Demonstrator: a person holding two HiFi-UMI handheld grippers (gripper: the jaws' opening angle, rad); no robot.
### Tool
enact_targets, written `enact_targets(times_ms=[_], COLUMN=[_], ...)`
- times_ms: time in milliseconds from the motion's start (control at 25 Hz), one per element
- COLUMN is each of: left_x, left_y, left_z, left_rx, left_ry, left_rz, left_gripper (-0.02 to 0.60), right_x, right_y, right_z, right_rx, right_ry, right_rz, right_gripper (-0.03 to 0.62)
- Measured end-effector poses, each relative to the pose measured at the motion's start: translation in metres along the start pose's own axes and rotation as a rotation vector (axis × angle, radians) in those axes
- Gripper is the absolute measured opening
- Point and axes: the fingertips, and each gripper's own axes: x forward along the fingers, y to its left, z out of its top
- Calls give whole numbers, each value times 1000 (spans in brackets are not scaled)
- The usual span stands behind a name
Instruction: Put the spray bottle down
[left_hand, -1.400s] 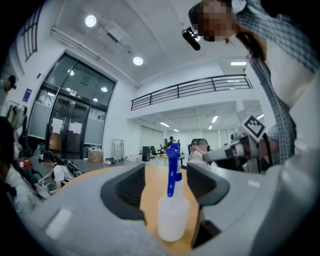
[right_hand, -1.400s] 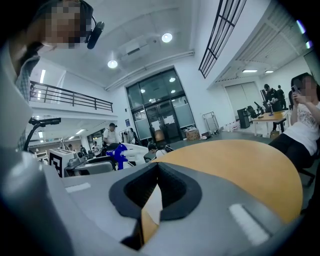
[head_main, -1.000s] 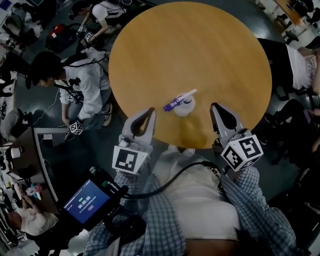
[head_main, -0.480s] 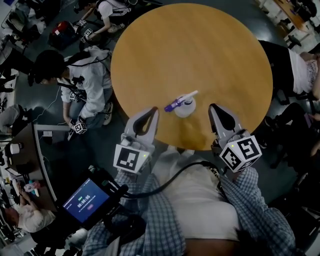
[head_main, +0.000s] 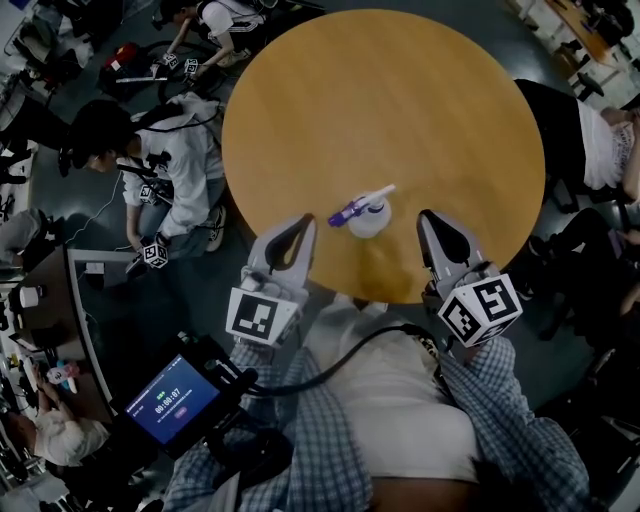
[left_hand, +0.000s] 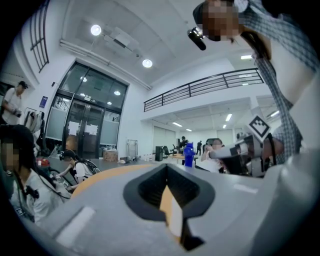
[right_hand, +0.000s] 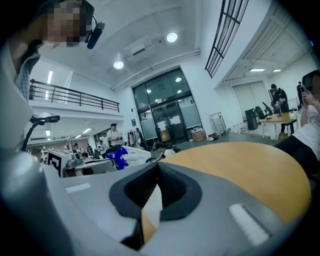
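**Nothing shifted in the last sec: spray bottle (head_main: 366, 211) parked on tabletop (head_main: 400, 100)**

Bottle, tools and tabletop sit where they were a sec ago; only the bystanders off the left side moved a bit. Spray bottle stands near the tabletop edge closest to me, purple nozzle pointing to the view's left. It's between my two tools, touching neither. Left hand-held gripper (head_main: 298, 222) is just left of it, jaws clenched together w/ nothing in them. Right hand-held gripper (head_main: 428, 216) is just right of it, jaws likewise closed on nothing. Both tips reach over the near rim.
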Motion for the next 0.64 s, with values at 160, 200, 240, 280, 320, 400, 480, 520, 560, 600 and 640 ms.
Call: enact_targets(times_ms=[160, 200, 240, 280, 320, 400, 480, 520, 560, 600, 640], left_x=[0, 0, 1, 2, 3, 7, 11, 12, 12, 12, 12], left_y=[1, 1, 1, 0, -2, -5, -6, -5, -4, -2, 0], left_z=[-1, -1, 0, 1, 2, 4, 6, 7, 7, 8, 9], left_rx=[2, 4, 5, 6, 7, 8, 4, 2, 1, 0, 0], left_ry=[2, 0, -1, 0, 3, 12, 16, 16, 16, 16, 16], left_rz=[2, 3, 4, 6, 7, 3, -8, -14, -19, -24, -28], left_gripper=[3, 3, 3, 3, 3, 3, 3, 3, 3, 3, 3], right_x=[-1, -1, 0, -1, -1, -4, -5, -5, -4, -3, -2], right_y=[0, 0, 0, -1, -2, -5, -6, -5, -4, -2, -1], right_z=[-1, -1, 0, 2, 4, 9, 13, 13, 14, 14, 14], right_rx=[-1, -2, -2, -2, -2, -2, -3, -4, -5, -7, -8], right_ry=[2, 2, 2, 2, 3, 5, 8, 10, 11, 12, 12], right_rz=[-1, 0, 3, 5, 8, 5, -6, -11, -15, -19, -23], right_gripper=[5, 6, 5, 6, 6, 6, 5, 6, 5, 5, 5])
